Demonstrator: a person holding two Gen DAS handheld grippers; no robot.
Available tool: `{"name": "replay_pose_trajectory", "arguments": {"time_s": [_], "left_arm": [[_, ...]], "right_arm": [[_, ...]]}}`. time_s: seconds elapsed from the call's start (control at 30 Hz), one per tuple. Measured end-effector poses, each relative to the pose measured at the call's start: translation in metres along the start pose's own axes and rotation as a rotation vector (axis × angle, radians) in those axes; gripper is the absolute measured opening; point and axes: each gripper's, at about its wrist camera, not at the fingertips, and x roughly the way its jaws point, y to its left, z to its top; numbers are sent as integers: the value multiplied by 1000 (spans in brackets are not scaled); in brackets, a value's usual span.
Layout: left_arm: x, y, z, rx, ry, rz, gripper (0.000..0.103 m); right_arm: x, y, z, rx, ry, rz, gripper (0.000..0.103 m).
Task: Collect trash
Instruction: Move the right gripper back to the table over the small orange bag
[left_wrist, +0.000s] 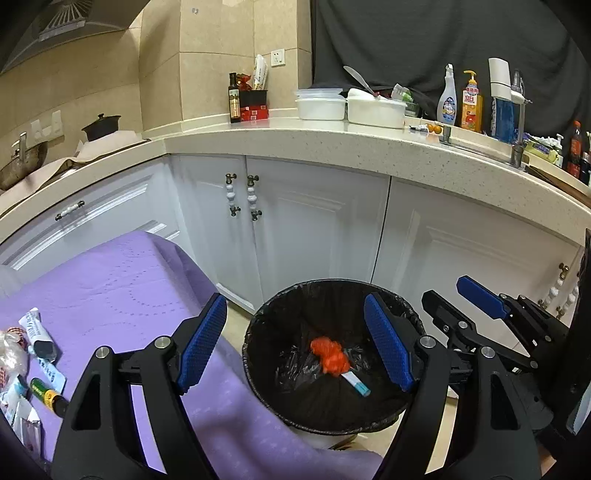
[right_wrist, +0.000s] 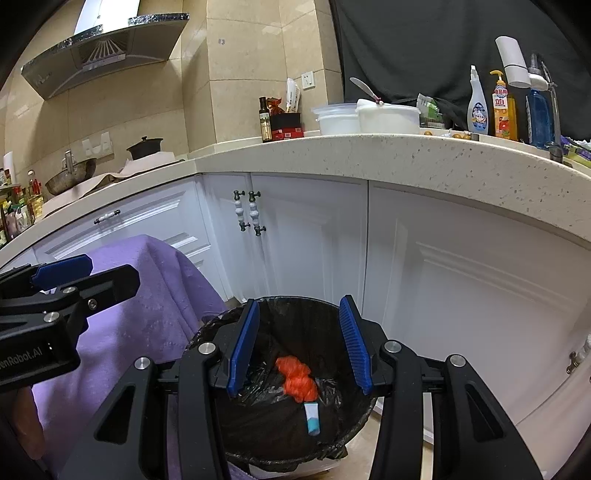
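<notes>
Nearest the cameras, both tools are empty: the left gripper (left_wrist: 295, 347) has its blue pads spread wide with nothing between them, and the right gripper (right_wrist: 299, 343) is likewise parted and holds nothing, both hovering above the trash bin (left_wrist: 255, 325), which stands on the floor just beside the purple cloth (left_wrist: 110, 288). In the bin's black liner lie an orange crumpled bag (left_wrist: 330, 356) and a small white-and-blue tube (left_wrist: 356, 385), so part of the job looks done. The remaining trash sits at the left edge of the cloth: a white tube (left_wrist: 38, 334), a green-and-yellow tube (left_wrist: 46, 393), some paper wrappers (left_wrist: 18, 410) and a crinkled clear packet (left_wrist: 9, 350). The risks seem to lie there. The pieces are clustered and partly overlapping, so a wide-open grab could pinch two at once or nudge a neighbour off the cloth's edge. The cloth itself is soft and draped, and pads closing low could catch its fabric and drag the whole heap. The thin wrappers may slip from the pads on the carry back, falling in the gap between cloth and bin. The two grippers hang near each other over the rim, so swinging one away carelessly could knock the other or snag the loose liner. Beyond, the white cabinets (left_wrist: 306, 229) and cluttered countertop (left_wrist: 332, 144) stay well apart from the work.
</notes>
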Motion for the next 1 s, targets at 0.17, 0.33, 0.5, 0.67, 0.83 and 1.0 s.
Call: {"name": "replay_pose_trajectory", "arguments": {"time_s": [0.17, 0.33, 0.5, 0.67, 0.83, 1.0], "left_arm": [[-17, 8, -3, -14, -14, 13, 75], [-41, 22, -11, -31, -27, 40, 75], [-73, 51, -23, -70, -33, 85, 75], [-108, 85, -42, -105, -29, 151, 76], [-145, 125, -68, -142, -26, 243, 77], [-170, 156, -92, -156, -9, 327, 77]], "right_arm": [[-11, 10, 1, -10, -6, 12, 45], [-28, 27, 2, -20, -14, 41, 47], [-44, 56, -1, -42, -23, 96, 51], [-58, 96, -5, -72, -25, 185, 52], [-66, 139, -14, -121, -11, 281, 53], [-72, 177, -26, -162, 13, 354, 54]]}}
